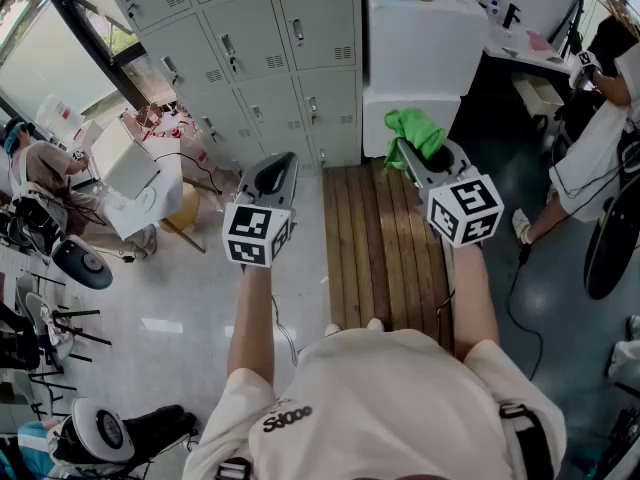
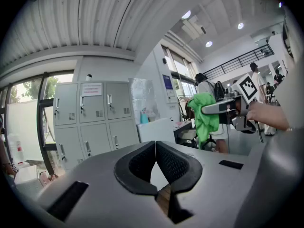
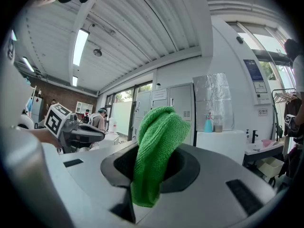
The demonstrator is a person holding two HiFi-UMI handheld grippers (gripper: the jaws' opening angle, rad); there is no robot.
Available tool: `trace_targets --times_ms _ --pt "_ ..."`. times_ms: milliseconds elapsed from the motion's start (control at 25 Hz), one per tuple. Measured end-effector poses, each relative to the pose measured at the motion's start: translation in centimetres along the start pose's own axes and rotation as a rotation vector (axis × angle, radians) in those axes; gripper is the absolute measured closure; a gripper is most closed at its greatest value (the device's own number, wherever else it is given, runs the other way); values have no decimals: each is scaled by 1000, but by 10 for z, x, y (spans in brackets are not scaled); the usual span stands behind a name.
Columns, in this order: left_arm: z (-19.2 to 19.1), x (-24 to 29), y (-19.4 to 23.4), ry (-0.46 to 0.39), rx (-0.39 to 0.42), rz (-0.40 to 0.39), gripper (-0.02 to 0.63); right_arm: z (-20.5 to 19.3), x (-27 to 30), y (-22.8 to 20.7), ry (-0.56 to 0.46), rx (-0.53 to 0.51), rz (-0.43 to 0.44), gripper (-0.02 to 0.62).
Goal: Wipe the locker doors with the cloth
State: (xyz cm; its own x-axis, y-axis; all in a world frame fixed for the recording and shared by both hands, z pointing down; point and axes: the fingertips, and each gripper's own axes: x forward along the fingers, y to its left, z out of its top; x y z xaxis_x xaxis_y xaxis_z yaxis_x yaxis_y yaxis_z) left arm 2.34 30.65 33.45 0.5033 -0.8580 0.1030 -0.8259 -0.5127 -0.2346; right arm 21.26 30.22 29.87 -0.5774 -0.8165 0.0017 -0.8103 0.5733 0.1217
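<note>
Head view: both arms reach forward over a strip of wooden floorboards (image 1: 375,248) toward the grey locker doors (image 1: 270,38), which fill the upper left and upper centre of the frame. Neither tool touches a door.
Right hand-held gripper (image 3: 156,167): pinching the green cloth (image 3: 159,141). The jaws clamp it partway down, so a rounded wad stands above the tips and a short tail hangs below.
Reason for that grip: probably so that a soft, padded face meets the metal first, with the hard jaws kept back from the door.
Cloth's place: upper centre-right of the head view, in front of the white cabinet (image 1: 425,48) just right of the lockers and well apart from any door.
Left hand-held gripper (image 2: 156,148): pressed together, tips meeting, nothing between them. It is held level beside the right one and clear of the cloth. It looks like the spare tool, kept out of the wiping path.
Stage: wiping looks not yet begun.
Next move calls for: carrying the wad toward the upper left and laying it flat on a door, clear of the handles and vent slots.
</note>
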Motion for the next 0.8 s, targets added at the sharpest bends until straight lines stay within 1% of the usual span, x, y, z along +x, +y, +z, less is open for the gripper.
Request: trace_targets --times_ms 320,560,640,720,760,800 --pt "-8 27 11 15 0 5 588 -11 19 -15 27 -35 17 512" --pt "-9 52 13 14 13 5 588 -13 36 -33 8 -36 27 512" --pt "-10 62 11 19 18 11 588 -16 41 -42 3 32 55 512" --pt "-10 74 8 29 33 12 588 -17 46 -52 -5 150 108 512" --pt "-9 82 5 34 43 7 588 -17 49 -60 -11 186 123 512" --pt "-8 89 4 35 49 2 588 -17 53 -68 -12 190 122 512"
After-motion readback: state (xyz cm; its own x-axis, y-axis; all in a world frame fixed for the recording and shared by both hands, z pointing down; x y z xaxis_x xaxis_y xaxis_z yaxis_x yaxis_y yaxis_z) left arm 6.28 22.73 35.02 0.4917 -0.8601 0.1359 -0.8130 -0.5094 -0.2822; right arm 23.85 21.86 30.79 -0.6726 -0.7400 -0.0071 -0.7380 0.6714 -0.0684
